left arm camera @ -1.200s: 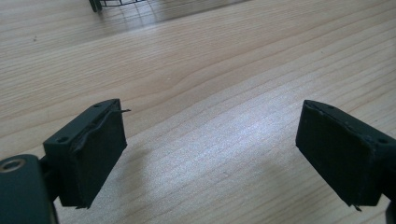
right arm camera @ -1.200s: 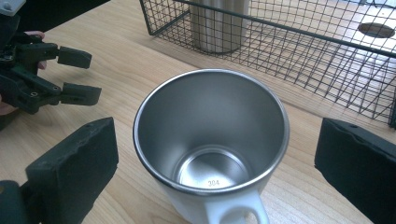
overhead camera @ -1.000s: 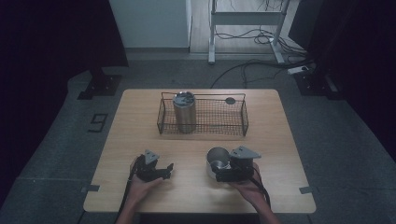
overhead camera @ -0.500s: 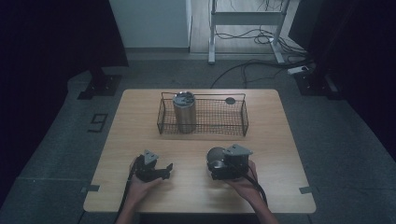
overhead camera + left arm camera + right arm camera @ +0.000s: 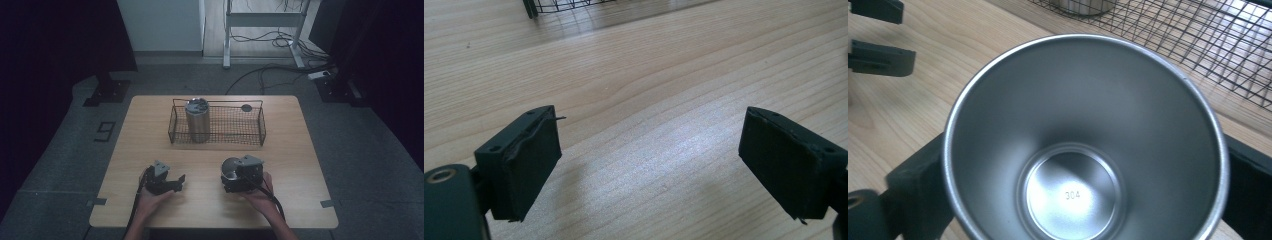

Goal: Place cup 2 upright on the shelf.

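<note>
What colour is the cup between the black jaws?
Shiny silver metal: the cup gleams grey inside, best seen in the right gripper view.

- Table (image 5: pixel 300 150): light wood top, rectangular, grain running across; stands on grey floor (image 5: pixel 370 150).
- Wire basket (image 5: pixel 260 131): black mesh, directly on the table, at the far middle of the top. Its corner also appears at the top edge of the left gripper view.
- Steel cup (image 5: pixel 231 168): on the near half of the table, right of centre, well apart from the basket. Mouth open toward the right gripper view; "304" stamped on the inside bottom.
- 2 grey tape marks (image 5: pixel 326 203), 1 at each near side edge of the top.
- Remaining wood near the left gripper view is bare.
</note>
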### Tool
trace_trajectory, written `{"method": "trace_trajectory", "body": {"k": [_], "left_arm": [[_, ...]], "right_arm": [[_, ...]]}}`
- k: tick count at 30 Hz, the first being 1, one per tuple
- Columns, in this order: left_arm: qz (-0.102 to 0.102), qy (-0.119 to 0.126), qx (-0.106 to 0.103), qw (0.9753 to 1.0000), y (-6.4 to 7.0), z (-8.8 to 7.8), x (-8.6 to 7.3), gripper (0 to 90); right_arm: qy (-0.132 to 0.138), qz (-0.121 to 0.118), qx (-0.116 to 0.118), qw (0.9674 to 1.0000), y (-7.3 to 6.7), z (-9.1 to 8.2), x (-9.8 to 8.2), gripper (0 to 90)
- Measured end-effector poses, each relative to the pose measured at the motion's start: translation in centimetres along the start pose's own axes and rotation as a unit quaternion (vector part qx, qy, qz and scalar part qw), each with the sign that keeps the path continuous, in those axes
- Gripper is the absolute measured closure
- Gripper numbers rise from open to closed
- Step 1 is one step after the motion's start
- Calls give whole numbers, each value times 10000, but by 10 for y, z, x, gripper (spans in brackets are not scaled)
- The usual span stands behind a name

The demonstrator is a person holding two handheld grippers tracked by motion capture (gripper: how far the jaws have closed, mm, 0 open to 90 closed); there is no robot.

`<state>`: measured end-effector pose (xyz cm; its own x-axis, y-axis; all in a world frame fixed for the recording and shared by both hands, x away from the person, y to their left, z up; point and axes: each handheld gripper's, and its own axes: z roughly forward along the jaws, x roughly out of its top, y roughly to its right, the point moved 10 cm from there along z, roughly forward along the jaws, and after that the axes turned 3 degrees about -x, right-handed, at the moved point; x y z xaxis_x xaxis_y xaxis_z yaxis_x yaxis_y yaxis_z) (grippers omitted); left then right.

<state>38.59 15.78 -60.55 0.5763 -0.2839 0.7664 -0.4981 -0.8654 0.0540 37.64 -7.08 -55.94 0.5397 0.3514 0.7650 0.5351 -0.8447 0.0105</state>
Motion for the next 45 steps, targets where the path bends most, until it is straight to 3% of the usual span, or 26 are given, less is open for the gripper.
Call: {"method": "trace_trajectory", "body": {"k": [20,45], "left_arm": [[-21,7,-34,10000,3,1,1,108],[-38,26,-52,10000,2,-1,2,110]], "right_arm": [[94,-55,140,9998,2,-2,0,66],[401,-2,238,9989,6,-21,14,67]]}}
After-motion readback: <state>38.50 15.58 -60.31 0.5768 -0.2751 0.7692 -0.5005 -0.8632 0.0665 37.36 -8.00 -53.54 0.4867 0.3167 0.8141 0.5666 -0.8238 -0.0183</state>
